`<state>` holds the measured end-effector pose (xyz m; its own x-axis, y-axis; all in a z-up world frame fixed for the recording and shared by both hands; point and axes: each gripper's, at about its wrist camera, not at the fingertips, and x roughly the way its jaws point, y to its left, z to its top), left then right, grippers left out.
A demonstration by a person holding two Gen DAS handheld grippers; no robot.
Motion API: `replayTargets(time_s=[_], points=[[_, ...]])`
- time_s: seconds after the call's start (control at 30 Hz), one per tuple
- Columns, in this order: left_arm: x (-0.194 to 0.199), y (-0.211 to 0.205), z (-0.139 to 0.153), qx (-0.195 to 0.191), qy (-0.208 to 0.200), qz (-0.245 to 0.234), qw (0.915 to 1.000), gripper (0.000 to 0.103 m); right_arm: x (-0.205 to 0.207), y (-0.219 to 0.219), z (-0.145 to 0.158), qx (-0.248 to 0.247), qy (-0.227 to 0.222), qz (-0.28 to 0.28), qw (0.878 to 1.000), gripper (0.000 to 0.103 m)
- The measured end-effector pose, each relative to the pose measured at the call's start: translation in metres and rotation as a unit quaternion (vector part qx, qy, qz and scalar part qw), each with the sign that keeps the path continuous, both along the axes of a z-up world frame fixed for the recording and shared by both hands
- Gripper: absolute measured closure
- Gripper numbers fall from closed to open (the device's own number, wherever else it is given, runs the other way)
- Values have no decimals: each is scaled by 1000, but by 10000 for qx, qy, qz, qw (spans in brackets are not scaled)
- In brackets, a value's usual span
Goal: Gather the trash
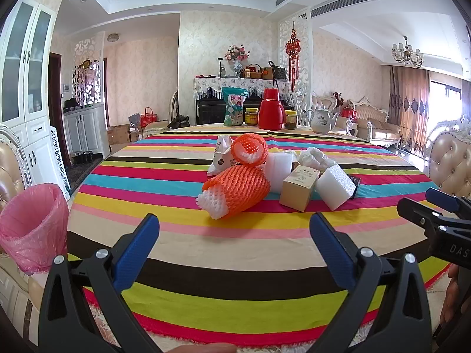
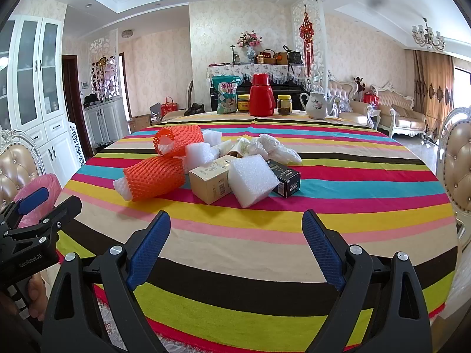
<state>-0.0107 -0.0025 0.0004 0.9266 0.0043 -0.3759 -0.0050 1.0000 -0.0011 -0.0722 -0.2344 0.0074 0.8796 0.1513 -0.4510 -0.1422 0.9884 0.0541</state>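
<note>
orange foam netting [image 1: 238, 189] heaps mid-table; left tool [image 1: 234, 232] and right tool [image 2: 235, 231] gape wide, empty.

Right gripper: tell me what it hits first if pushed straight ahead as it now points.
Probably the white foam block, which lies nearly dead ahead of the open right gripper at the near edge of the trash pile. Bare striped tablecloth fills the gap before it. The beige cardboard box sits just to its left; depth is uncertain.
</note>
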Motion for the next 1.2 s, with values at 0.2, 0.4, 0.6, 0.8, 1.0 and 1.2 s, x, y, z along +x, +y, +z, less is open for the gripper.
replayTargets(time_s=[0.2,0.4,0.6,0.8,1.0,1.2], points=[[1,0,0,-3,25,-21,10000,4,0,-1,0,5,5,8,10000,18],[5,1,0,-20,61,-48,10000,4,0,1,0,-27,12,22,10000,18],[12,3,0,-61,120,-145,9998,4,10,3,1,-61,50,16,10000,18],[34,7,4,56,246,-168,9995,4,37,3,-1,-169,235,34,9996,18],[91,15,0,28,783,-188,9968,4,81,-9,-7,-123,596,-39,9981,18],[153,16,-17,181,1415,-341,9892,5,133,-14,-17,-160,1001,44,9948,18]])
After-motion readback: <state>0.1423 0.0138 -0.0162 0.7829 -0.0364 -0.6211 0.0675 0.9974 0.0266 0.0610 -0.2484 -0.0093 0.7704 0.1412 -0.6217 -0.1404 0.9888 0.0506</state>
